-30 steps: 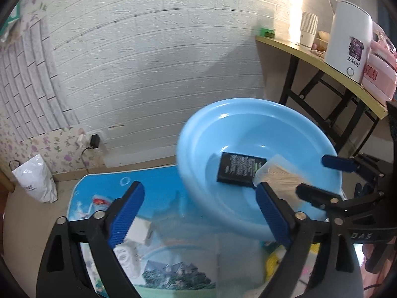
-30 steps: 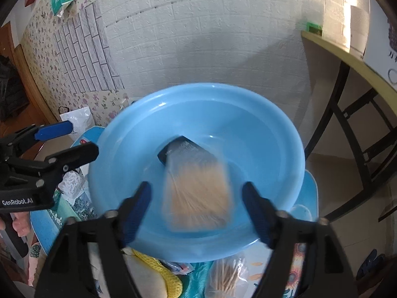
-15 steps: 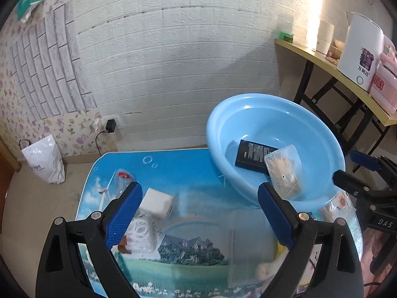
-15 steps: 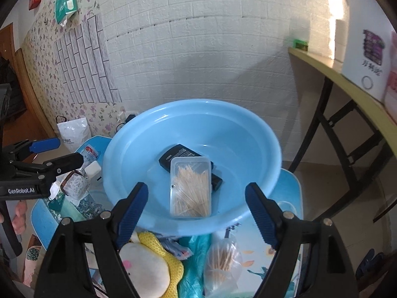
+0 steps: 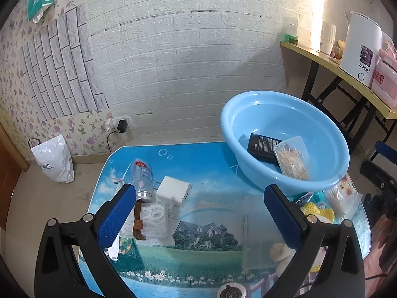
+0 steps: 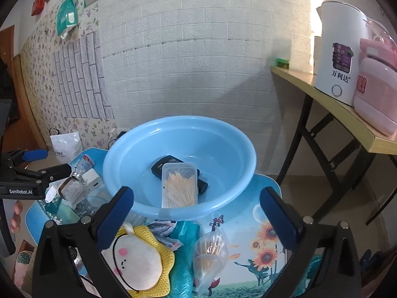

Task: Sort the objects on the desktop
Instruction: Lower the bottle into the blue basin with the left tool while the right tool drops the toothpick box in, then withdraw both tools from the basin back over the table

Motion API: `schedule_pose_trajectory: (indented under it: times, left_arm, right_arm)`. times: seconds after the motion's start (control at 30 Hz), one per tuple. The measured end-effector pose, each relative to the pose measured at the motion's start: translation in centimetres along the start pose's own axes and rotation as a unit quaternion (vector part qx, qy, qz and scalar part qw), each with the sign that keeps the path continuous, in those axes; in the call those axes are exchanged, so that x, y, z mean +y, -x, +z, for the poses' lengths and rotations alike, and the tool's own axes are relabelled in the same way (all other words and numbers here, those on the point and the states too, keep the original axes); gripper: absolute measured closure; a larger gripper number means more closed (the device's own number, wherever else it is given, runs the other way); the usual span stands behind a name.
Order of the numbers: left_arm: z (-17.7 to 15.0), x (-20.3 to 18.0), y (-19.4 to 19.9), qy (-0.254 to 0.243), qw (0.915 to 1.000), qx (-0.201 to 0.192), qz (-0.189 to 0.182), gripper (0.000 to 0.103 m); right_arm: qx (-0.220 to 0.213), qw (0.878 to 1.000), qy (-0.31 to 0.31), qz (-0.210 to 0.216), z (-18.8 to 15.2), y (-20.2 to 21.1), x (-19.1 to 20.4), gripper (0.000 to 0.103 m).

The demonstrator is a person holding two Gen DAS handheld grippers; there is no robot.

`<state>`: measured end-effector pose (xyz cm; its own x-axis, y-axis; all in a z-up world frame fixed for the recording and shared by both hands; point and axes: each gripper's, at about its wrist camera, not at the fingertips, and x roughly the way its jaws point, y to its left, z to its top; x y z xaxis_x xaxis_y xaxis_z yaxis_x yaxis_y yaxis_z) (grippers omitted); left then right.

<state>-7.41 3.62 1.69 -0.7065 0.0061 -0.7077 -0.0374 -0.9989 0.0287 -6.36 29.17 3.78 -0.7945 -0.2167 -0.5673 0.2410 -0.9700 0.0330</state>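
Note:
A light blue basin [image 5: 297, 121] [image 6: 186, 139] stands at the table's far right. In it a clear toothpick box [image 5: 292, 157] [image 6: 180, 186] lies partly on a black box [image 5: 261, 145] [image 6: 168, 162]. My left gripper [image 5: 198, 191] hovers over the table's left middle, its jaws opening with nothing between them. Below it lie a small glass bottle [image 5: 142, 176], a white block [image 5: 173, 190] and a packet of white rings [image 5: 155, 219]. My right gripper [image 6: 197, 193] hangs short of the basin's near rim, jaws opening, empty. A yellow plush toy [image 6: 139, 260] and a bag of toothpicks [image 6: 209, 253] lie under it.
The low table [image 5: 211, 164] has a printed landscape top. A clear flat box [image 5: 258, 238] and teal packets [image 6: 184, 243] lie near its front. A side table with a white kettle [image 5: 359, 49] stands to the right. A white plastic bag [image 5: 53, 159] sits on the floor at left.
Both grippers have drawn back from the basin and their jaws stand wider. The toothpick box, blurred between the right jaws a second ago, now rests in the basin on the black box.

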Motion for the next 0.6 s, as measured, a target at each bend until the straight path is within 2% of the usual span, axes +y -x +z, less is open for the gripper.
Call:
schedule_pose_trajectory:
  times: [0.1,0.27,0.4,0.6]
  left_arm:
    - [-0.5,0.4,0.1,0.004,1.0000,0.003,0.004,0.000]
    - [-1.5,1.2,0.4,0.016,0.9999,0.004,0.000,0.000]
    - [-2.4,1.5,0.8,0.013,0.9999,-0.003,0.002,0.000]
    - [-4.0,1.9,0.9,0.017,0.9998,0.008,-0.003,0.000]
  right_arm:
    - [-0.031,0.999,0.019,-0.012,-0.4,0.9,0.4,0.000]
    - [-0.003,0.999,0.030,-0.018,-0.8,1.0,1.0,0.000]
    - [0.014,1.000,0.014,-0.012,-1.5,1.0,1.0,0.000]
    - [0.032,0.999,0.013,-0.020,-3.1,1.0,1.4,0.000]
